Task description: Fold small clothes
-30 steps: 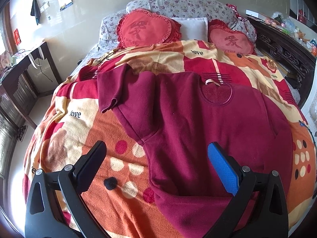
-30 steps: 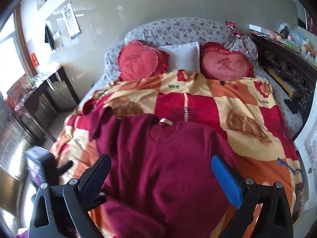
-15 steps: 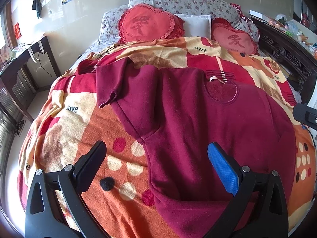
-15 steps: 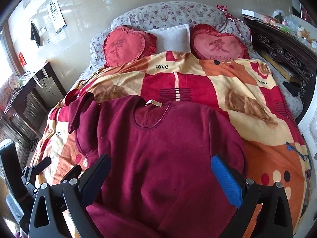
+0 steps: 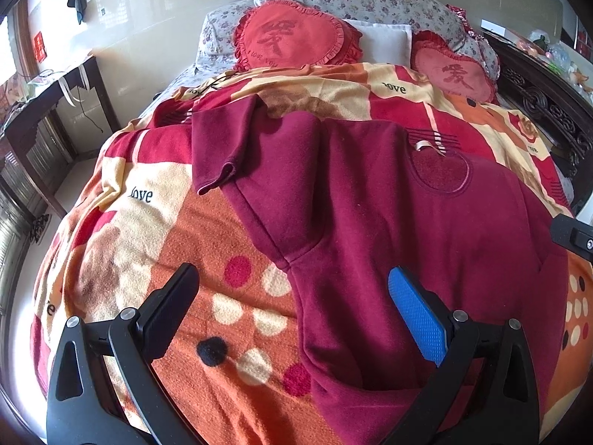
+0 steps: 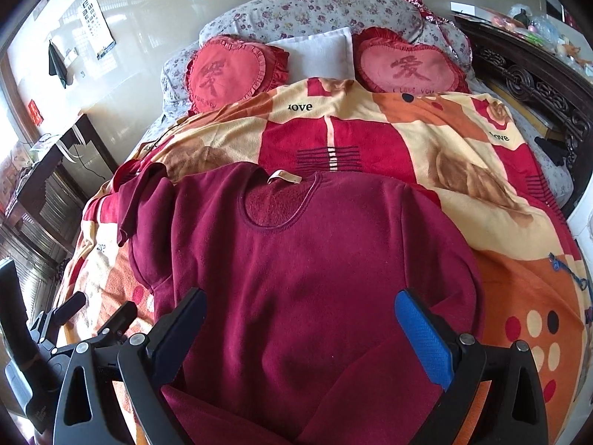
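Right wrist view: maroon sweatshirt (image 6: 315,259) flat, neckline beyond the fingers.
Left gripper (image 5: 292,311): spread wide, empty.
Right gripper (image 6: 304,322): spread wide, empty.

Both my wrist feeds bright, daylit. Light enters from window (image 5: 7,48) at far left; floor beside bed blown out white in left view. Glossy wall (image 6: 155,37) carries soft reflected glare. Blanket (image 5: 222,259) colours saturated, fleece texture sharp at centre. Sweater (image 6: 315,259) evenly lit, faint shadow patches only. Heavy fisheye bending: bed bulges, dark vignette at corners. Far-right shelf clutter (image 6: 537,22) small, smeared, overexposed. No motion blur I can see.
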Demonstrator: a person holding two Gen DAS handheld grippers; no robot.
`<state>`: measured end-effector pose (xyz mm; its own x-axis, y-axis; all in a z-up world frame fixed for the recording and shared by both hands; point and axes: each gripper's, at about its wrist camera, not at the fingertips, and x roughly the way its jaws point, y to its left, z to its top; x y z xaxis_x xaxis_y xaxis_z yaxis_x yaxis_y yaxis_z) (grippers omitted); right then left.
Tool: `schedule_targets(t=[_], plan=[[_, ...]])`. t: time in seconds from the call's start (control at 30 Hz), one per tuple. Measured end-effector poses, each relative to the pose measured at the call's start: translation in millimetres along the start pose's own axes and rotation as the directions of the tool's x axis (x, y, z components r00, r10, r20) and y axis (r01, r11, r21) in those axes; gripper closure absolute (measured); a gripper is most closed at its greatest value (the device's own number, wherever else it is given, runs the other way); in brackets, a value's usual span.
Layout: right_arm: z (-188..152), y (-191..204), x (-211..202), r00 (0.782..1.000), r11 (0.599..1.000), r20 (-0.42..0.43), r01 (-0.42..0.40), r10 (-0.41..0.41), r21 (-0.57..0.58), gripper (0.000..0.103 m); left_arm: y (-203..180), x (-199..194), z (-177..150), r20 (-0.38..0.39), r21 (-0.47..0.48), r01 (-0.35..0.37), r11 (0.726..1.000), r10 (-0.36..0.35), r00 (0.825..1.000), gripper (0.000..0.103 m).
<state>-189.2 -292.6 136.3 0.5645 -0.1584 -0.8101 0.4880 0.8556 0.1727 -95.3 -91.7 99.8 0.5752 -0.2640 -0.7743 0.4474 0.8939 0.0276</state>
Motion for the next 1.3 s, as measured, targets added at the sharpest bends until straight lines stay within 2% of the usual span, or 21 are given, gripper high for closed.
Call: schedule_targets(t=[0.3, 0.53, 0.83, 0.97, 1.13, 1.3], plan=[[-1, 2, 16, 1.000, 1.000, -0.025, -0.003, 0.003, 0.006, 0.003, 13, 10, -1, -0.018, -0.030, -0.008, 1.000, 0.008, 1.000, 0.000], [-4, 7, 27, 0.999, 1.000, -0.052, -0.015, 0.015, -0.002, 0.003, 35, 21, -1, -0.043, -0.087, -0.006, 0.996, 0.002, 0.999, 0.000], [-6, 17, 41, 0.997, 0.999, -0.067, -0.039, 0.038, -0.011, 0.003, 64, 30, 6, -0.043, -0.125, -0.058, 0.990, 0.053, 0.998, 0.000], [-7, 23, 44, 0.996, 0.998, -0.080, -0.050, 0.048, -0.028, 0.003, 83, 36, 16, -0.016, -0.152, -0.090, 0.984, 0.089, 0.996, 0.000], [-8, 24, 48, 0.994, 0.998, -0.090, -0.057, 0.055, -0.026, 0.003, 98, 50, 33, 0.024, -0.136, -0.112, 0.984, 0.116, 0.993, 0.000], [-9, 22, 53, 0.990, 0.996, -0.111, -0.091, 0.090, -0.001, 0.003, 101, 67, 48, 0.042, -0.103, -0.035, 0.994, 0.040, 0.998, 0.000]])
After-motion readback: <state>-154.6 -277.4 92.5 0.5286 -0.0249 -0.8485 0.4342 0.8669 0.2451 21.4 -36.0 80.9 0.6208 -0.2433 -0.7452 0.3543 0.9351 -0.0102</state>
